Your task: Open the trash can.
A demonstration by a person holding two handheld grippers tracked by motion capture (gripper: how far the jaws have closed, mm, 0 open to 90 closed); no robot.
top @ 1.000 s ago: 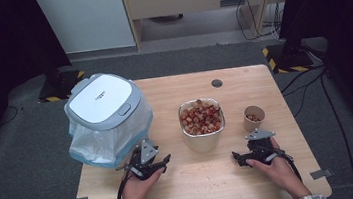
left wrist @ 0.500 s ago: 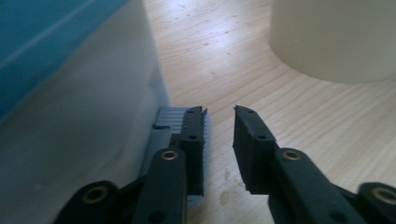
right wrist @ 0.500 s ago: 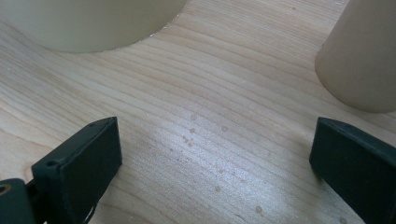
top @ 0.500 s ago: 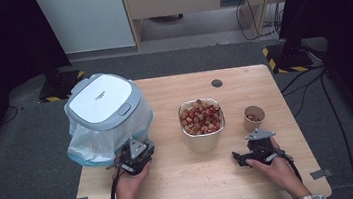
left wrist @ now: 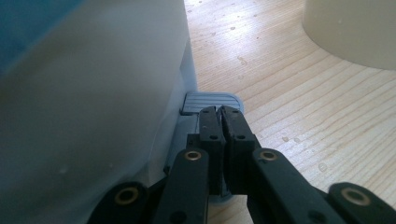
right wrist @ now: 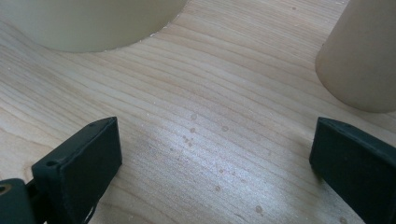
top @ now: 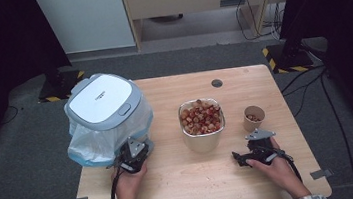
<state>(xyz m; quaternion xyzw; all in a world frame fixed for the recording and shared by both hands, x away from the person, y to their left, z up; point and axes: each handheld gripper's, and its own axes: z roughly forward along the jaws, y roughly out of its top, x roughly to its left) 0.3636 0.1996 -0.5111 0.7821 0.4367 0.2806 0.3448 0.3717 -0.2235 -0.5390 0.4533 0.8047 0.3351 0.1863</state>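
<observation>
Left gripper view: L gripper (left wrist: 219, 109) just closed, empty | at bin pedal (left wrist: 212, 101)

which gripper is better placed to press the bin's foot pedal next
Left. The left gripper is shut, its tips right at the grey pedal of the bin; the right gripper rests open near the paper cup.

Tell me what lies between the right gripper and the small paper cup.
Nothing: bare wood of the table separates the right gripper from the small paper cup in the right gripper view.

Matt wooden table (top: 173, 180), seemingly plastic bin (top: 104, 105)
</observation>
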